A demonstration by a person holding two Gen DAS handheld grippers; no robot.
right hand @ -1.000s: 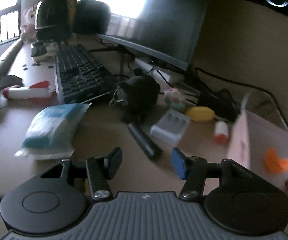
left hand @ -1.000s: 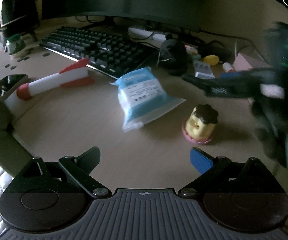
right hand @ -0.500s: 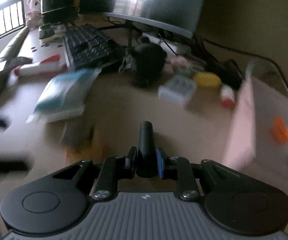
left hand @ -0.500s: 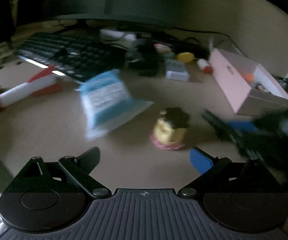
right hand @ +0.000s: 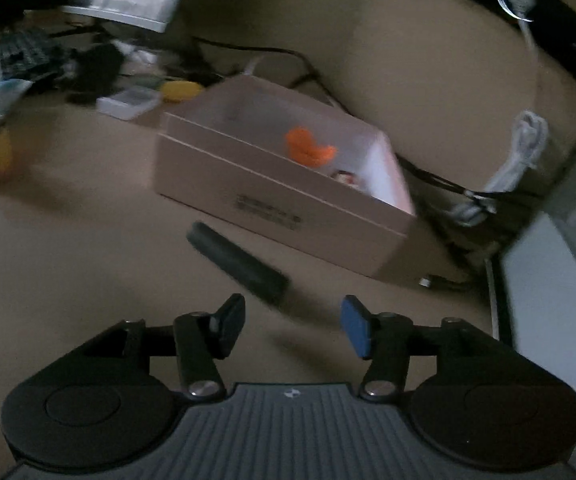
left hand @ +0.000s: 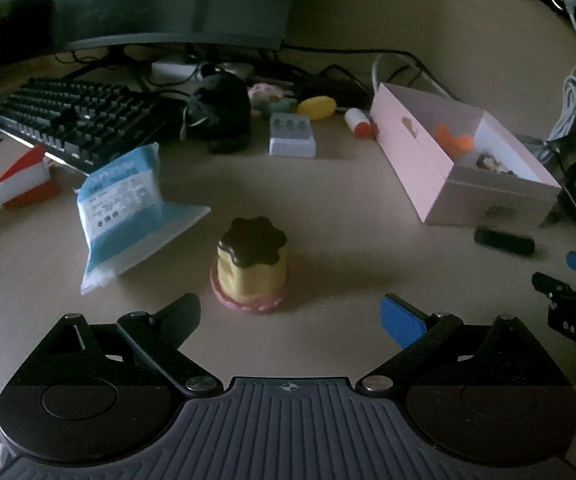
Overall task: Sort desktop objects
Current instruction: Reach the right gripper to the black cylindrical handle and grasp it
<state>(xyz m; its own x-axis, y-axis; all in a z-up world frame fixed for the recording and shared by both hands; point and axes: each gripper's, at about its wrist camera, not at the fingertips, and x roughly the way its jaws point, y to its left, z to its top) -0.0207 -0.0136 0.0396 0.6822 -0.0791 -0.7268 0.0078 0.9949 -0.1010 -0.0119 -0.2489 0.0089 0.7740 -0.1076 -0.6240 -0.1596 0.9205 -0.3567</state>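
Observation:
A yellow pudding toy [left hand: 252,264] with a brown top and pink base stands just ahead of my left gripper [left hand: 290,316], which is open and holds nothing. A black marker [right hand: 240,264] lies on the desk before the pink box [right hand: 280,204]. My right gripper [right hand: 294,328] is opening just behind the marker's near end, and no pad touches it. In the left wrist view the marker [left hand: 504,241] rests by the box's [left hand: 428,160] near corner, with the right gripper [left hand: 572,274] at the right edge. An orange item [right hand: 308,148] and a small figure lie in the box.
A blue tissue pack [left hand: 128,204] lies left of the toy, with a red-and-white rocket [left hand: 12,188] further left. A keyboard [left hand: 76,120], black pouch [left hand: 220,112], grey case [left hand: 292,140], yellow oval [left hand: 317,107] and cables sit under the monitor. A white cable [right hand: 520,152] hangs right.
My right gripper shut on the black marker, carried it right to the front of the pink box and let it go. My left gripper moved right, bringing the pudding toy to its middle.

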